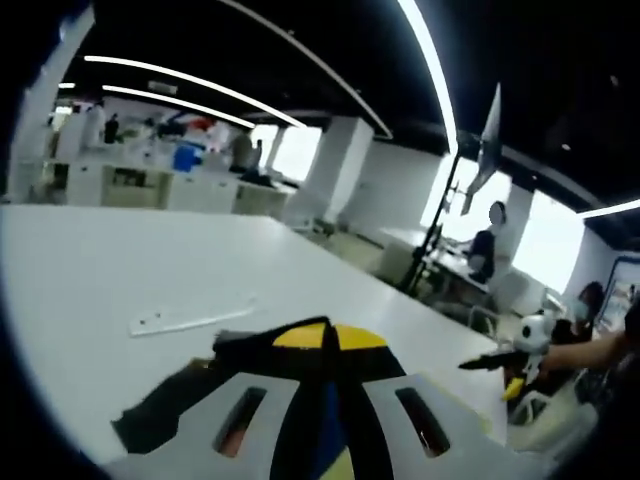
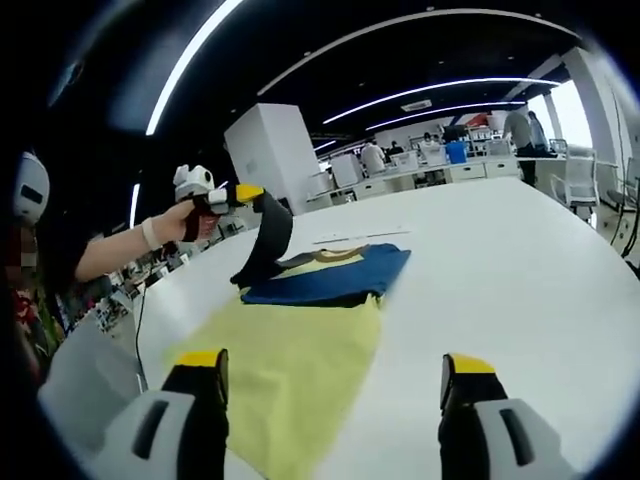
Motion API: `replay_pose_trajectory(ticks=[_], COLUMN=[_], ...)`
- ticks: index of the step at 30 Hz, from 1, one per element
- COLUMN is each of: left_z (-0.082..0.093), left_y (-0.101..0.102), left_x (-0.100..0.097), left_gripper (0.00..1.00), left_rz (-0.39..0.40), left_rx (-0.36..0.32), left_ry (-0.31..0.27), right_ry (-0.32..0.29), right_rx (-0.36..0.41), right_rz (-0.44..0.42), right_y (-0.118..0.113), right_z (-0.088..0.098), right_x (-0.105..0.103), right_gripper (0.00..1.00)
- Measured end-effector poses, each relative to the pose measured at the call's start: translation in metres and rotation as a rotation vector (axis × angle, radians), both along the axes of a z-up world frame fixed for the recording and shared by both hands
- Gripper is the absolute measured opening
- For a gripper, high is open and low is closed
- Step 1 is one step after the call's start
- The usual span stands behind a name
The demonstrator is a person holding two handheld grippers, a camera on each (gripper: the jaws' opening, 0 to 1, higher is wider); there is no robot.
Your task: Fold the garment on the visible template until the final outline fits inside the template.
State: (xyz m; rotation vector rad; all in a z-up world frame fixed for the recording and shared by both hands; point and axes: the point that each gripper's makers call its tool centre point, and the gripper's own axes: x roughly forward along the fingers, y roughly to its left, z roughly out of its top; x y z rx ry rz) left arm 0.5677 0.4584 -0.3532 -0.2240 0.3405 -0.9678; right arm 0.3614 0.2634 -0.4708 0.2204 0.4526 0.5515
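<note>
The left gripper (image 2: 235, 195) is closed on a dark flap of the garment (image 2: 330, 275), lifted above it. The right gripper (image 2: 330, 385) stands open, further away, with the yellow template (image 2: 290, 370) between. The blue garment lies partly folded at the template's far end on the white table (image 2: 500, 260).

Probably an open-plan office or lab: long white tables (image 2: 520, 250), ceiling light strips (image 1: 180, 85), distant desks (image 1: 150, 185).

A: What's the garment (image 2: 335, 275) made of?
B: Soft matt cloth, blue and black. The yellow template (image 2: 290, 375) under it looks thin, smooth, paper-like.
A: And the table (image 2: 500, 270)?
B: Smooth white, faintly glossy.
</note>
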Motion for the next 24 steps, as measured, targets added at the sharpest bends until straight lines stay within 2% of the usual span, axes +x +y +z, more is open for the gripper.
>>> replay_pose_trajectory(ticks=[7, 12, 16, 19, 24], left_z=[-0.021, -0.041, -0.065, -0.088, -0.110], left_y=[-0.032, -0.055, -0.070, -0.079, -0.090], left_x=[-0.001, -0.001, 0.001, 0.001, 0.003], left_gripper=[0.00, 0.00, 0.00, 0.00, 0.00], left_rz=[-0.033, -0.049, -0.061, -0.081, -0.097], left_rx=[-0.015, 0.006, 0.042, 0.116, 0.144], left_ry=[0.050, 0.077, 0.098, 0.102, 0.129], right_ry=[0.003, -0.007, -0.009, -0.004, 0.004], right_rx=[0.010, 0.018, 0.024, 0.025, 0.037], right_rz=[-0.020, -0.030, -0.039, -0.048, -0.063], right_y=[-0.006, -0.009, -0.013, -0.016, -0.020], right_z=[-0.002, 0.001, 0.001, -0.001, -0.005], right_x=[-0.005, -0.008, -0.010, -0.013, -0.015], right_gripper=[0.87, 0.87, 0.87, 0.87, 0.87])
